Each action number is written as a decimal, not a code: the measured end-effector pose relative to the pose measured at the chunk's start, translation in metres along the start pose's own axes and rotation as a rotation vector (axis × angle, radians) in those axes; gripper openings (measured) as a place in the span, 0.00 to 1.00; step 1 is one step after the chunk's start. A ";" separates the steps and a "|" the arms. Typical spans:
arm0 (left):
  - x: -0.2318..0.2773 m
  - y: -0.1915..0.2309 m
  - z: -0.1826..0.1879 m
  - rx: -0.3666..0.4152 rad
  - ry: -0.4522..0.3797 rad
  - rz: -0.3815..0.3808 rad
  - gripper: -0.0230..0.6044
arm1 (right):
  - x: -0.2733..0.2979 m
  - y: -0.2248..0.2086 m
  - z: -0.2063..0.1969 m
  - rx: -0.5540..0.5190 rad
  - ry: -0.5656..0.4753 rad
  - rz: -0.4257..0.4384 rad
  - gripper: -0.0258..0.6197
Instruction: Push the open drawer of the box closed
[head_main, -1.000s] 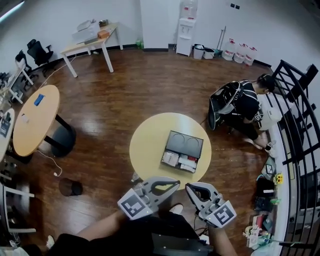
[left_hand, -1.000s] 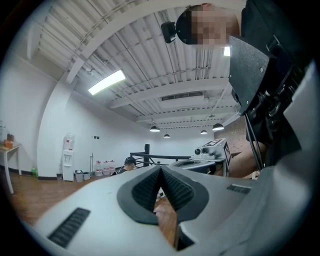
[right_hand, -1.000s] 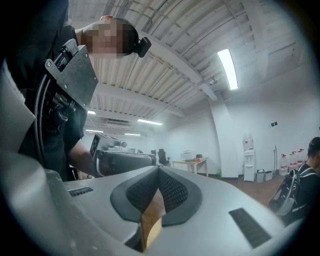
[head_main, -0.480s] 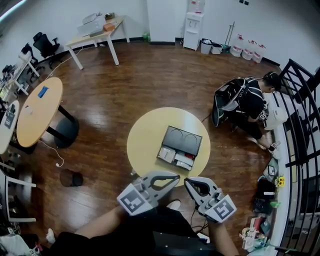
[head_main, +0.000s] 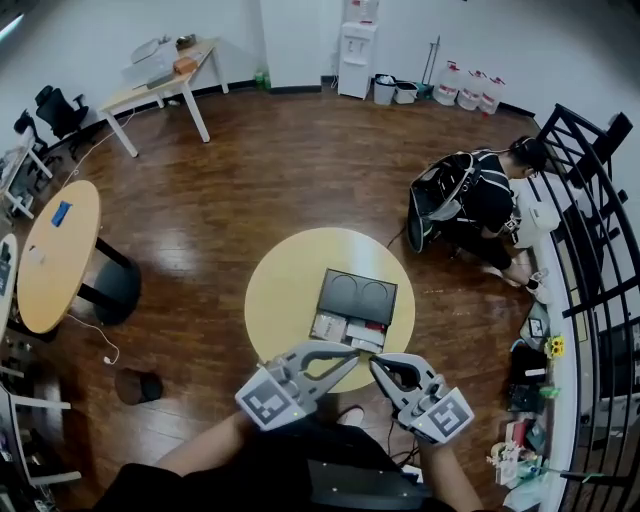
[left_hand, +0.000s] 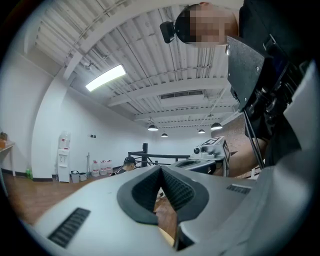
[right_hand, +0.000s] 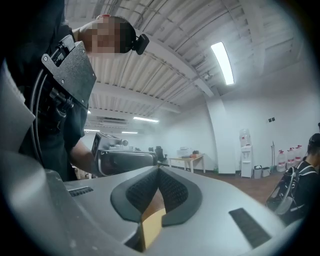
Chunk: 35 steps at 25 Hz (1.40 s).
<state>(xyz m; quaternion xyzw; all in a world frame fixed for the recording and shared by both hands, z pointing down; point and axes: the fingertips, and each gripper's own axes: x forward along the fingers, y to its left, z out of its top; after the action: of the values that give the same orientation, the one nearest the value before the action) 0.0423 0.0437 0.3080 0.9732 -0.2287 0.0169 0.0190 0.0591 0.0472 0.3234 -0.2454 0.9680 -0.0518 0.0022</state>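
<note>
Item: round table (head_main: 275, 290) with box (head_main: 358, 296) — both sit closer under me than a second ago, and the table's near edge now reaches the gripper tips. Drawer (head_main: 345, 331) stands out toward me with its contents showing, so I judge this is the approach only and the push has not begun.

Left gripper (head_main: 352, 350): jaws together, nothing between them, tip just short of the drawer.

Right gripper (head_main: 377, 366): jaws likewise pressed together — empty, touching nothing.

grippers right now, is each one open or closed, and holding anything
Left gripper: closed, holding nothing.
Right gripper: closed, holding nothing.
</note>
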 end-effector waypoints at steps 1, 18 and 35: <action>-0.004 0.012 -0.002 0.007 0.001 -0.014 0.09 | 0.013 -0.005 -0.001 0.000 0.005 -0.013 0.04; -0.022 0.193 -0.062 0.005 0.037 -0.173 0.09 | 0.182 -0.101 -0.050 0.134 0.062 -0.172 0.05; 0.045 0.179 -0.147 -0.067 0.101 -0.040 0.09 | 0.119 -0.150 -0.199 0.410 0.176 -0.149 0.07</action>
<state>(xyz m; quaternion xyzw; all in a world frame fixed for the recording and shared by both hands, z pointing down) -0.0009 -0.1300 0.4615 0.9743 -0.2082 0.0581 0.0636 0.0198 -0.1209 0.5388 -0.3052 0.9129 -0.2686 -0.0361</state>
